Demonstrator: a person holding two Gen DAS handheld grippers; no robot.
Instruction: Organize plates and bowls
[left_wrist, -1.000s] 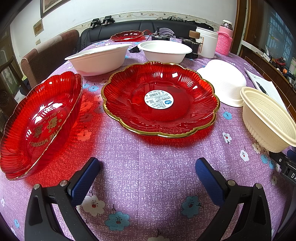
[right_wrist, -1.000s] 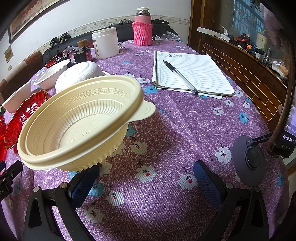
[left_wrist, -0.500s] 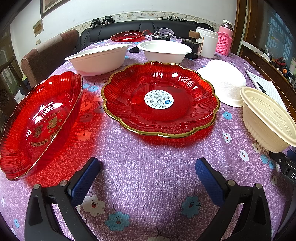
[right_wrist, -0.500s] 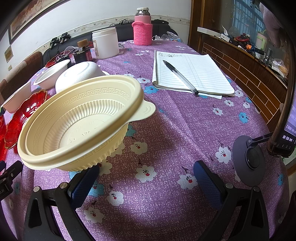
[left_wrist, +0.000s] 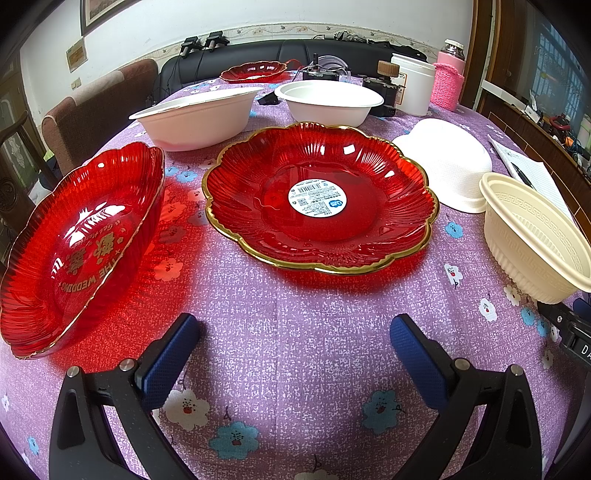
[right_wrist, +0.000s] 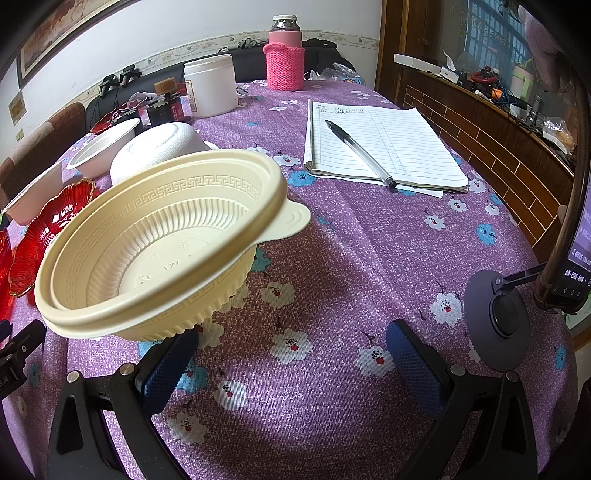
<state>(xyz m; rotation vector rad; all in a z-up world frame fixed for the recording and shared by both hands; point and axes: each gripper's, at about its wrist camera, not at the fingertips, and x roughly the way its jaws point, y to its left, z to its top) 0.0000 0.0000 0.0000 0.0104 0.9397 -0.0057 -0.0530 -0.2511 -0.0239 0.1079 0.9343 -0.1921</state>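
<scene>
Jaws of the left gripper (left_wrist: 295, 350) stand spread wide and released, low in the frame over bare purple flowered cloth on the surface (left_wrist: 295, 332), holding nothing. Just beyond them, at the centre of the left wrist view, lies a flat red plate with a gold scalloped rim (left_wrist: 320, 195) and a round white sticker in its middle. At the left edge sits a deeper red dish with gold lettering (left_wrist: 79, 243), apart from the flat plate. Behind them, in the upper middle, stand two white bowls (left_wrist: 197, 118) side by side, and an upturned white bowl (left_wrist: 448, 162) rests at the right, near a cream ribbed bowl (left_wrist: 535, 236) at the right edge. A small red dish (left_wrist: 253, 72) sits far back. Jaws of the right gripper (right_wrist: 291, 354) are likewise spread and released, gripping nothing; the cream ribbed bowl (right_wrist: 159, 243) sits at the left of its view, its base just above the left fingertip, though contact cannot be told. Farther off, in the upper right, a pen (right_wrist: 360, 153) lies across a lined notepad (right_wrist: 384, 147).
</scene>
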